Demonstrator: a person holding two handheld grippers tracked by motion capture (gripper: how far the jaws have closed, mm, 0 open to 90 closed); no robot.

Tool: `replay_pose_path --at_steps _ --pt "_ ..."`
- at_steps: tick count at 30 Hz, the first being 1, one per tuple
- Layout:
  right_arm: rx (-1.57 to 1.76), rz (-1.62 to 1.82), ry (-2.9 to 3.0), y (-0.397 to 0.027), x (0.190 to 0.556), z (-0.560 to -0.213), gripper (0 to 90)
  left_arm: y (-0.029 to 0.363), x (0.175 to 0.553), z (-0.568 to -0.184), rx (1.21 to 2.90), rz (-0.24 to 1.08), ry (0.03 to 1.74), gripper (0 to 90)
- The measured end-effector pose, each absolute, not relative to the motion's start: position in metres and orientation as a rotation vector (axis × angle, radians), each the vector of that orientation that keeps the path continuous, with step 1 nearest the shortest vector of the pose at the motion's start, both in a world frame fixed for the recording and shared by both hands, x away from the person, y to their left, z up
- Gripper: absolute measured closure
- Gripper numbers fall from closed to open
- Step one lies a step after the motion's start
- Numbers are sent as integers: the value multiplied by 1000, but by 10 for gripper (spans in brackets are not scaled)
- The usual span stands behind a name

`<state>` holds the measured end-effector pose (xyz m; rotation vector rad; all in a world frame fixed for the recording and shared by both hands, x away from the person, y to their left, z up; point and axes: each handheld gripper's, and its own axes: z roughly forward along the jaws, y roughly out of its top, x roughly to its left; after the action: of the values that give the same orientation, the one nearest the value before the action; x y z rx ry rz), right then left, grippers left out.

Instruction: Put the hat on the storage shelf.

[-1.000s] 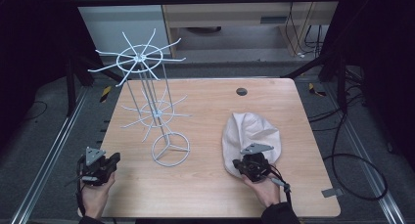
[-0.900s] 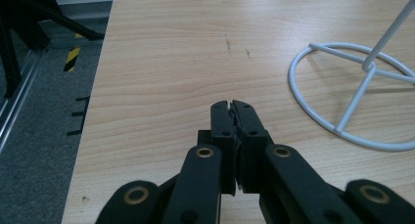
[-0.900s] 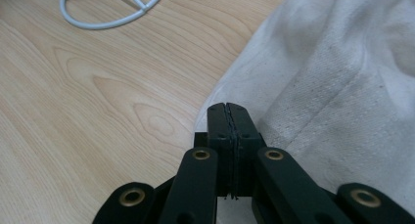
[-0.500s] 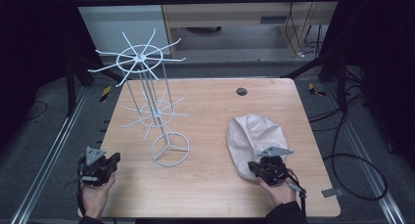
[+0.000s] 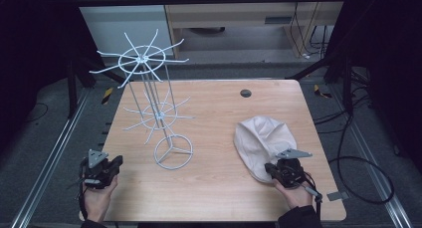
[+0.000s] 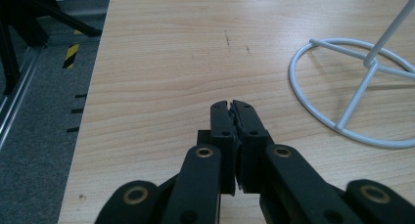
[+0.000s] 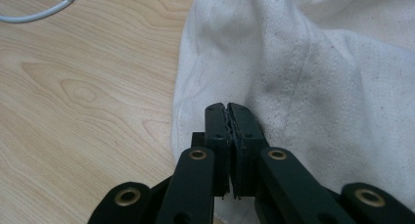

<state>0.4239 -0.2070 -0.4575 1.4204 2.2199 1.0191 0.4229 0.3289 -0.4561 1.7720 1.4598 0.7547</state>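
A white cloth cap [image 5: 261,136] lies crumpled on the right side of the wooden table [image 5: 214,188]. My right gripper [image 5: 269,168] rests over its near edge, held by a hand at the table's front. In the right gripper view its jaws [image 7: 227,106] are pressed together above the white cloth [image 7: 318,77], with no fold visible between the tips. A white wire rack [image 5: 159,116] with radiating arms stands left of centre on a ring base [image 5: 172,152]. My left gripper [image 5: 117,163] lies at the front left corner, shut and empty [image 6: 230,104], with the ring base's spoke [image 6: 357,92] to its right.
A dark round grommet [image 5: 245,93] sits in the tabletop near the far edge. Metal rails run along both sides of the table, and cables trail on the floor at the right. Bare wood lies between the rack base and the cap.
My right gripper has slid to the right along the front of the table, and the cap has shifted right with it. The left gripper has stayed put.
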Motion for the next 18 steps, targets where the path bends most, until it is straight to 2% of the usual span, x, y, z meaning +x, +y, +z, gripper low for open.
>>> replay_pose_path --at_steps 8,18 --pt "1358 1069 2216 -201 420 -441 805 329 425 -458 1782 749 1463 864" --pt "1333 1050 2159 -200 421 -419 650 328 427 -461 1799 733 1468 824"
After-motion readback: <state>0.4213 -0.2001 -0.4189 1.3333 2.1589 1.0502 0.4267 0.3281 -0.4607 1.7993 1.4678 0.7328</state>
